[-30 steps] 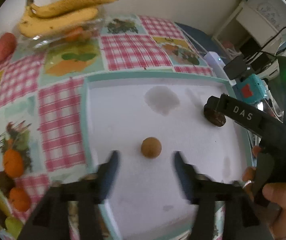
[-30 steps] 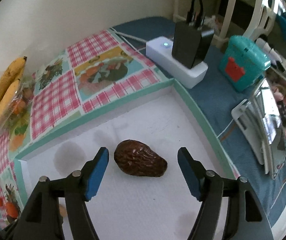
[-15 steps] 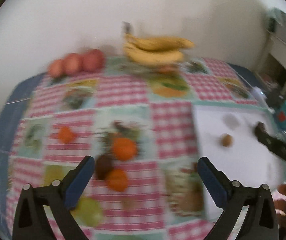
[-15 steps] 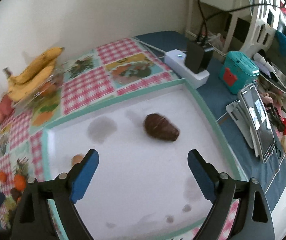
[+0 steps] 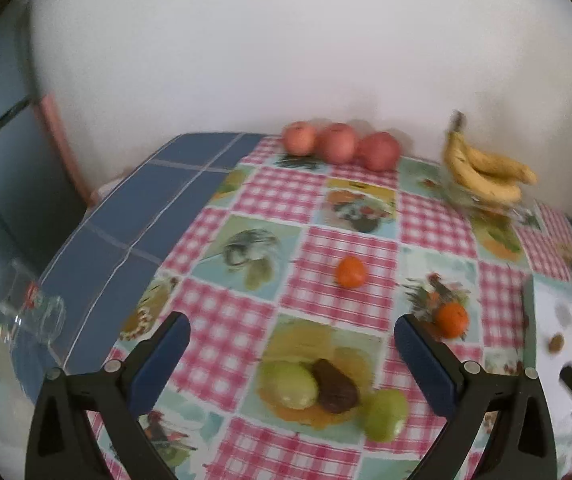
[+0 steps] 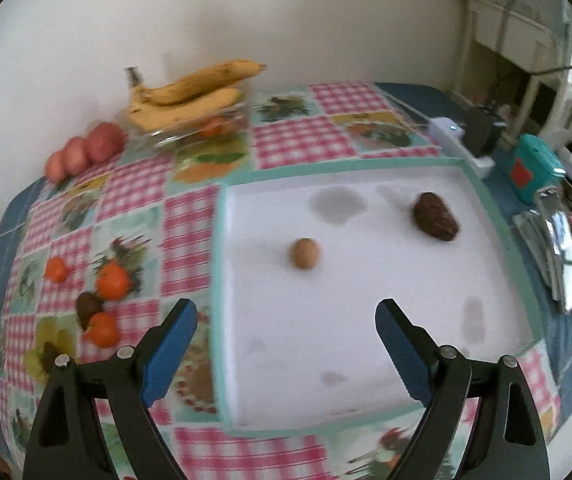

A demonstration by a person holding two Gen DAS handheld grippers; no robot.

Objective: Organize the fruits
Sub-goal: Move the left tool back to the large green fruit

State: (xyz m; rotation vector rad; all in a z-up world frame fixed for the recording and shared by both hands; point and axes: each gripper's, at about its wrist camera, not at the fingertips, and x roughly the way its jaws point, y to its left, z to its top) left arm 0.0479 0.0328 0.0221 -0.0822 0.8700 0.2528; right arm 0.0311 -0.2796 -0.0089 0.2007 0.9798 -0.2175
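My left gripper (image 5: 290, 326) is open wide and empty above the checked tablecloth. Just ahead of it lie two green pears (image 5: 294, 384) (image 5: 386, 408) with a dark avocado (image 5: 334, 386) between them. Two oranges (image 5: 350, 272) (image 5: 451, 320) sit farther off. Three apples (image 5: 338, 142) and the bananas (image 5: 482, 168) are by the wall. My right gripper (image 6: 286, 312) hangs open and empty over the near edge of the white tray (image 6: 366, 380). On the tray lie a small brown round fruit (image 6: 305, 253) and a dark avocado (image 6: 434, 216).
The bananas (image 6: 193, 92) rest on a glass dish. A white power strip (image 6: 452, 130), a teal box (image 6: 534, 168) and a silver device (image 6: 558, 240) crowd the tray's right side. A glass mug (image 5: 33, 320) stands on the blue cloth at the table's left end.
My left gripper swung left from the tray to the loose fruit and its jaws widened. My right gripper drew back from the avocado with wider jaws; both tray fruits stayed put.
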